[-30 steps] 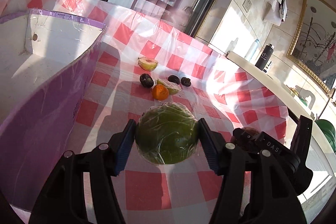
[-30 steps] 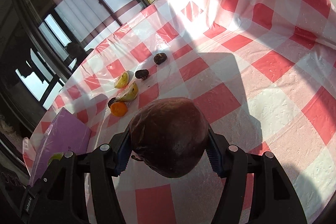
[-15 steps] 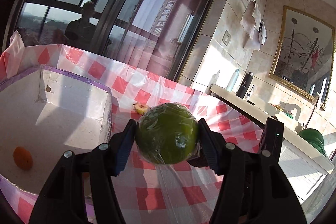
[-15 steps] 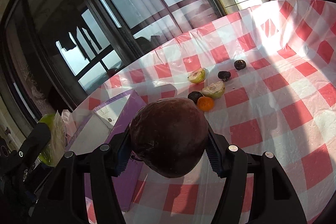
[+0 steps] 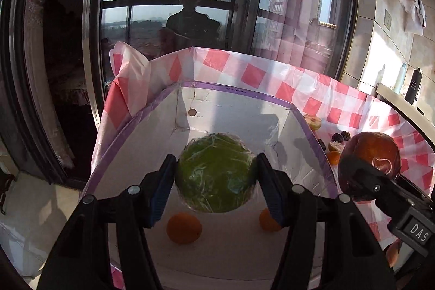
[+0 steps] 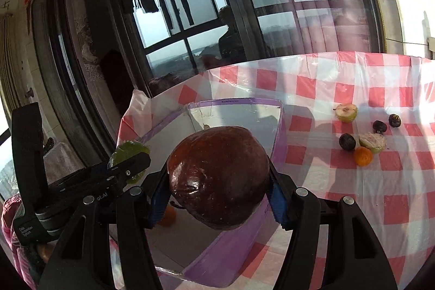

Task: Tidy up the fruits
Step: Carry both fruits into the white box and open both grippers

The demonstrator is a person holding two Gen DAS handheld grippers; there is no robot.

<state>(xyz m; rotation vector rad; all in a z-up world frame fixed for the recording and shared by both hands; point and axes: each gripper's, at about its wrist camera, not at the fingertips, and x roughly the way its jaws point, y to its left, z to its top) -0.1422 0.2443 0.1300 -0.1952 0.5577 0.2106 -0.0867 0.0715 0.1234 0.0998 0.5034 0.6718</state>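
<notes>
We hold a wrapped green fruit (image 5: 216, 173) clamped in the left hand-held gripper (image 5: 216, 177) above the box (image 5: 307, 127) at the table's edge; the right hand-held gripper (image 6: 218, 177) clamps a dark red fruit (image 6: 217, 175). Film looks slippery: grip the widest part.

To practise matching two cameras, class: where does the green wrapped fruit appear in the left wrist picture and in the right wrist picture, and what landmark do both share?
Left wrist view: the green wrapped fruit fills the centre, clamped in the left gripper above the box.
Right wrist view: the same fruit peeks out at the left, behind a black gripper finger.
Shared landmark: the purple-edged box.
</notes>
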